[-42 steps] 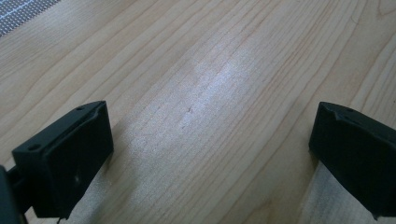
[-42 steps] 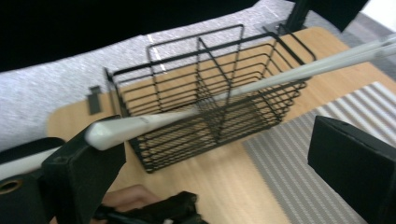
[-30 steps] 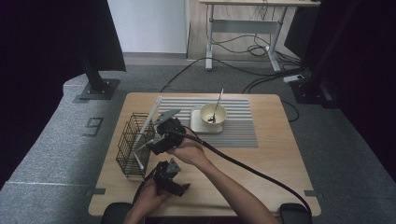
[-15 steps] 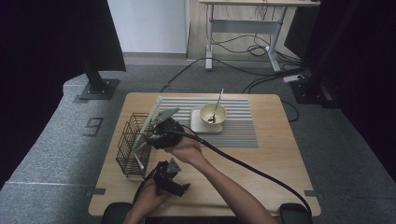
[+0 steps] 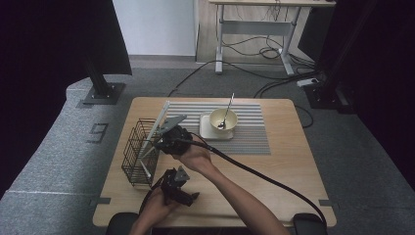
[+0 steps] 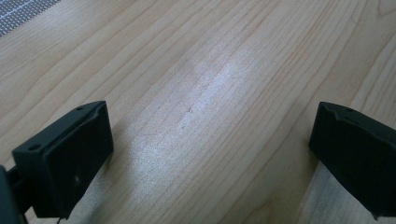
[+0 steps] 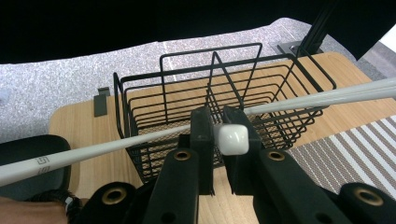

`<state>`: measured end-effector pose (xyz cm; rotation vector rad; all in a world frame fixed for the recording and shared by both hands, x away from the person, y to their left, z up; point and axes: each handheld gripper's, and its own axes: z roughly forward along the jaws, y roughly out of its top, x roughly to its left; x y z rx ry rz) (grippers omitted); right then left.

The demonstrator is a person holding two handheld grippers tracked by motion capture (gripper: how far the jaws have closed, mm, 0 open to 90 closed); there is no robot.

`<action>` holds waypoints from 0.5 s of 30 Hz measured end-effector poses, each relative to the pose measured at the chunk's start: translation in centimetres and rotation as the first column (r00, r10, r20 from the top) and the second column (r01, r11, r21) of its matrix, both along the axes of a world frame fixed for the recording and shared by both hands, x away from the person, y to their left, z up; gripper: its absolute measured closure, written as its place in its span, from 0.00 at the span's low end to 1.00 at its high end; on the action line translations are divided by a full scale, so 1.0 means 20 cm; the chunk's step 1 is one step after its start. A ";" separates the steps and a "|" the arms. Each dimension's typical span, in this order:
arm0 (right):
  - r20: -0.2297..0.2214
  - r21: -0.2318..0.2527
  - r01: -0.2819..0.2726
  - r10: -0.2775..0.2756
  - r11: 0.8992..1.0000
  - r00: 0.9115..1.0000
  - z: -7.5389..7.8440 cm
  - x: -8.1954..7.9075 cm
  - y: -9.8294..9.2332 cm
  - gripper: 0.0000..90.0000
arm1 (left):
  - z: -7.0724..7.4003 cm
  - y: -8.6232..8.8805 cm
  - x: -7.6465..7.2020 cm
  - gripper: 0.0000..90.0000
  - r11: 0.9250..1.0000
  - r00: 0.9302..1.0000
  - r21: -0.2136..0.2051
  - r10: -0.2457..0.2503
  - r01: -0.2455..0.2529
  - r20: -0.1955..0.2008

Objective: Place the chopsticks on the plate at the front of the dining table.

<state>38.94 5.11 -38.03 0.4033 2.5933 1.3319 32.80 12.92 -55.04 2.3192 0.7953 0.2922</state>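
Note:
My right gripper [image 5: 157, 143] hovers at the near right rim of a black wire basket [image 5: 138, 152]. Its jaws have just been closing and now press on a white chopstick whose square end [image 7: 232, 139] sticks out between them. A second long white chopstick [image 7: 327, 97] runs crosswise just behind the jaws, over the basket [image 7: 210, 79]. In the high view the white sticks [image 5: 161, 116] slant up from the gripper. My left gripper [image 5: 188, 193] rests low near the table's front edge, jaws wide apart [image 6: 210, 149] over bare wood.
A cream bowl [image 5: 230, 122] with a spoon [image 5: 227, 111] stands on a square white plate [image 5: 209, 134], on a striped mat [image 5: 254, 134] at the table's middle back. The right gripper's black cable [image 5: 264, 176] trails across the table toward the front right.

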 end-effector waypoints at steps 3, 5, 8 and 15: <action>0.004 -0.005 -0.008 0.008 1.000 1.000 0.00 0.00 0.00 0.92 | 0.00 0.00 0.00 0.00 1.000 1.000 0.000 0.000 0.000 0.000; -0.004 0.000 -0.011 0.011 1.000 1.000 0.01 0.00 -0.01 0.92 | 0.00 0.00 0.00 0.00 1.000 1.000 -0.001 0.001 -0.001 0.000; -0.004 0.002 -0.015 0.015 1.000 1.000 0.03 -0.01 -0.02 0.92 | 0.00 0.00 0.00 0.00 1.000 1.000 -0.004 0.000 0.000 0.001; 0.019 0.019 -0.022 0.022 1.000 1.000 0.10 -0.03 -0.06 0.92 | 0.00 0.00 0.00 0.00 1.000 1.000 -0.002 0.001 -0.001 0.001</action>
